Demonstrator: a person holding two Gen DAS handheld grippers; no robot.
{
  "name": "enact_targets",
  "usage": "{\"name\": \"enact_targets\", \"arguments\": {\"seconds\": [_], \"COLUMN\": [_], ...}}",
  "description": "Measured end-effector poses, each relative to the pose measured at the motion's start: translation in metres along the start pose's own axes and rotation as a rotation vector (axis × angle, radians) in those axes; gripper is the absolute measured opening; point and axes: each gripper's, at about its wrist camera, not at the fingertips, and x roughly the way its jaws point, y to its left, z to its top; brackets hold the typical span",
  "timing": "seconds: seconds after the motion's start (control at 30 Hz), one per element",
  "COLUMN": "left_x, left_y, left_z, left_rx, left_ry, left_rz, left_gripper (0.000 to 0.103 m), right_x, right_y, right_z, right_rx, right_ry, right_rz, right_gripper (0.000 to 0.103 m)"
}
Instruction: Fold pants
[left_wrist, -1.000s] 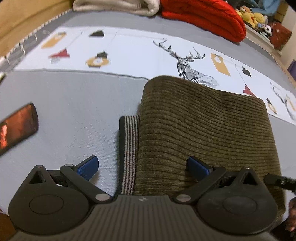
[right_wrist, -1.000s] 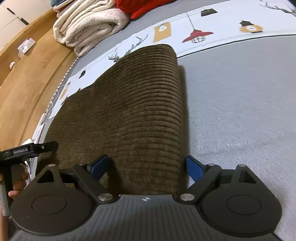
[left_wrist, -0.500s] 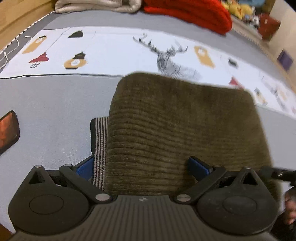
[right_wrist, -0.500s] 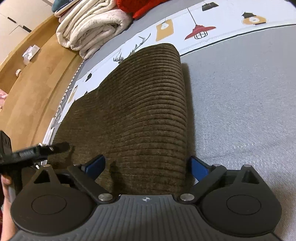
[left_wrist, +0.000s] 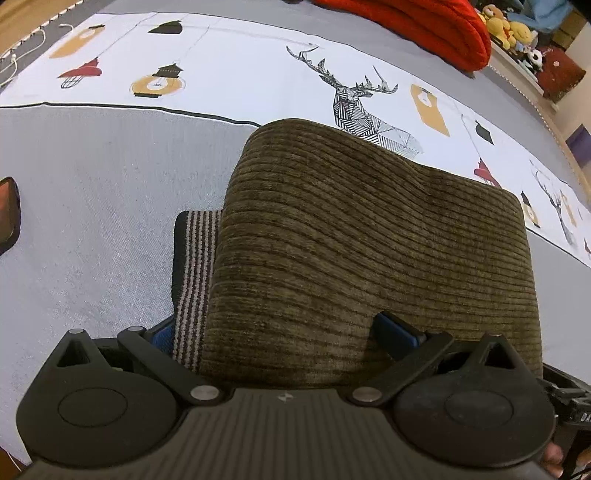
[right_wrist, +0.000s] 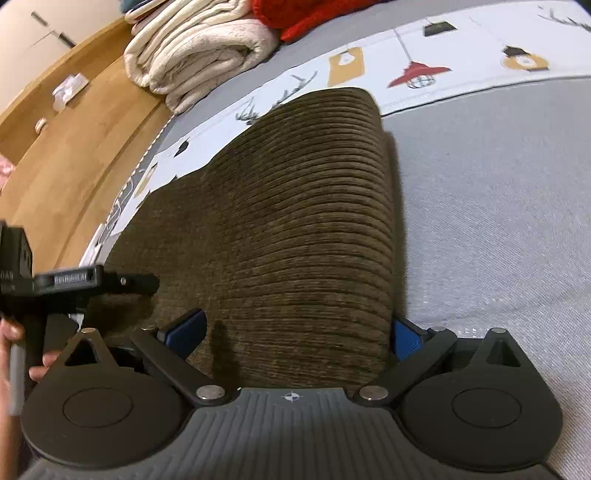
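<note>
The bed, covered in grey fabric with a white printed band of deer and lamps, runs out of frame on every side in both views. The pants, brown corduroy, lie folded on the grey area just in front of that band; their near edge is hidden behind each gripper body, so the edge itself cannot be made out. Only the left wrist view shows the striped waistband protruding at the left side of the pants, a red blanket beyond the band, and a dark object cut off at the frame's left edge. Only the right wrist view shows the rolled cream blanket and the wooden floor left of the pants. The left gripper is spread wide, fingers straddling the near edge of the pants, its left pad largely hidden behind the waistband. The right gripper is likewise released, its blue pads flanking the fabric, the right pad partly hidden.
</note>
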Motion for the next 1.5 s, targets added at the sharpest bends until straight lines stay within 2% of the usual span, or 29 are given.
{"name": "enact_targets", "arguments": {"seconds": [0.13, 0.2, 0.23, 0.27, 0.37, 0.57, 0.87, 1.2, 1.4, 1.5], "left_x": [-0.002, -0.001, -0.001, -0.001, -0.006, -0.009, -0.004, 0.014, 0.026, 0.030], "left_y": [0.000, -0.001, -0.002, -0.003, -0.013, -0.028, -0.056, -0.136, -0.191, -0.218], "left_z": [-0.001, 0.000, 0.000, 0.001, 0.001, -0.003, -0.002, -0.004, -0.004, -0.007], "left_rx": [0.003, 0.009, 0.010, 0.012, 0.023, 0.060, 0.072, 0.120, 0.199, 0.248], "left_ry": [-0.005, -0.008, -0.007, -0.006, -0.027, -0.056, -0.036, -0.064, -0.082, -0.101], "left_rz": [-0.002, 0.000, 0.004, 0.010, 0.040, 0.106, 0.093, 0.079, 0.027, 0.028], "left_gripper": [0.103, 0.103, 0.103, 0.102, 0.096, 0.094, 0.095, 0.093, 0.093, 0.093], "right_x": [0.000, -0.001, -0.001, -0.003, -0.009, -0.012, -0.031, -0.061, -0.082, -0.090], "right_y": [-0.002, -0.003, -0.003, -0.003, 0.001, 0.007, -0.009, -0.060, -0.102, -0.124], "right_z": [0.000, -0.001, -0.002, -0.003, -0.004, -0.006, 0.016, 0.049, 0.075, 0.085], "right_rx": [0.023, 0.022, 0.014, 0.011, 0.005, -0.039, 0.011, -0.039, -0.009, 0.017], "right_ry": [0.003, -0.010, -0.019, -0.024, -0.052, -0.065, -0.040, -0.061, -0.101, -0.121], "right_rz": [0.009, -0.009, -0.019, -0.014, -0.013, -0.045, -0.036, -0.116, -0.169, -0.194], "right_gripper": [0.093, 0.082, 0.067, 0.058, 0.043, 0.038, 0.034, 0.033, 0.033, 0.033]}}
